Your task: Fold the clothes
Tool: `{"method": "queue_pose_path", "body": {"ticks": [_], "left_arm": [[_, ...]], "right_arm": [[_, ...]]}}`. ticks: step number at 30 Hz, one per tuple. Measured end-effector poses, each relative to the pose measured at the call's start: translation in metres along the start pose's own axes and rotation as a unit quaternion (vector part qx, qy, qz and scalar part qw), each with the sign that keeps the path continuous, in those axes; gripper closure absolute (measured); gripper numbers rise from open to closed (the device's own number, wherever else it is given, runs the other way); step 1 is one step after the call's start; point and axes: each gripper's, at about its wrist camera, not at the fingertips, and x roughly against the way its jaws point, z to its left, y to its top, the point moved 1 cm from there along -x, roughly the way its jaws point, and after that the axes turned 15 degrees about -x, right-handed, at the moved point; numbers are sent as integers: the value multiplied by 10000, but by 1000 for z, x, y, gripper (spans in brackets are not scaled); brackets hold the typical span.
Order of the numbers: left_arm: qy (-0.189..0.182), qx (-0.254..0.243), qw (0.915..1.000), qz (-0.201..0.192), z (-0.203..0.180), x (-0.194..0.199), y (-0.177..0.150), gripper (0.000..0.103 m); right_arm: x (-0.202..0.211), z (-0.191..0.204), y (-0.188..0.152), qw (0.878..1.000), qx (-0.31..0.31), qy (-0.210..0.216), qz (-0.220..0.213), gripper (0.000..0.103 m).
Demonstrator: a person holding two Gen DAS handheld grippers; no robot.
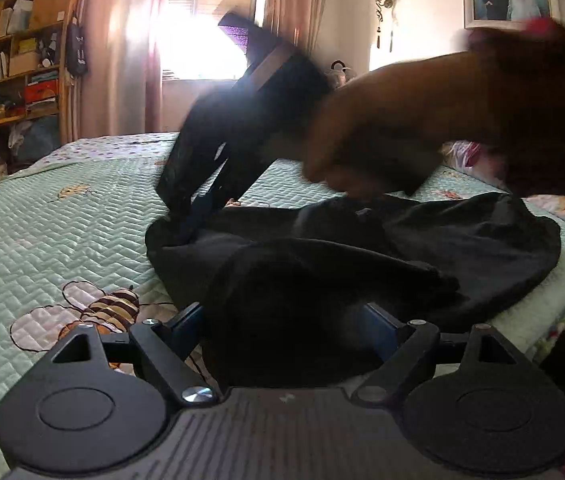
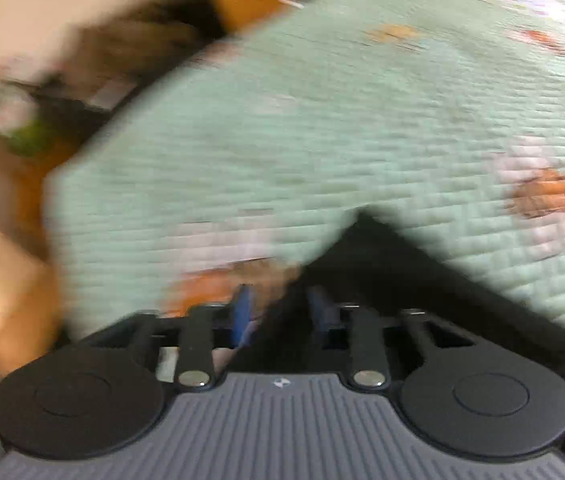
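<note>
Nearest to me, my left gripper (image 1: 282, 320) stands wide, its blue pads on either side of a bunched hump of the black garment (image 1: 422, 256); the cloth fills the gap between them, but I cannot tell whether the pads press on it or merely straddle it. The garment itself lies rumpled on the green quilted bedspread (image 1: 62, 232), near the bed's right edge, with one rounded hem spread out to the right and a corner reaching away to the left.

Over that far corner my right gripper (image 1: 192, 220) comes down steeply, tips into the cloth, with my right hand (image 1: 366, 140) wrapped round its handle above the garment (all of it smeared by motion). From its own camera the jaws are drawn close, and black cloth runs up between the blue pads (image 2: 244, 306), so I judge it has that corner pinched, though the blur keeps me from swearing to it.

I take this to be the start of a fold: one corner is seized, the near bundle is waiting. Next the right should carry its corner across the body of the garment, while the left either clamps down or lets go and smooths, otherwise the hump will drag along.

Beyond the bed are pink curtains (image 1: 122, 40), a bright window and a cluttered wooden bookshelf (image 1: 14, 60).
</note>
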Motion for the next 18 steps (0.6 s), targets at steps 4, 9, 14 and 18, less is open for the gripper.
{"method": "queue_pose_path", "body": {"ticks": [4, 9, 14, 18], "left_arm": [[-326, -139, 9993, -130, -6, 8, 0, 16], [-717, 20, 9974, -109, -5, 13, -2, 16], [-731, 196, 9970, -131, 3, 23, -8, 16], [-347, 1085, 9925, -439, 39, 47, -16, 16]], "right_arm": [[-16, -32, 18, 9979, -578, -181, -225, 103], [9, -29, 5, 9935, -877, 76, -718, 92], [63, -15, -31, 9865, -1012, 858, -961, 86], [92, 23, -53, 9858, -695, 1179, -976, 86]]}}
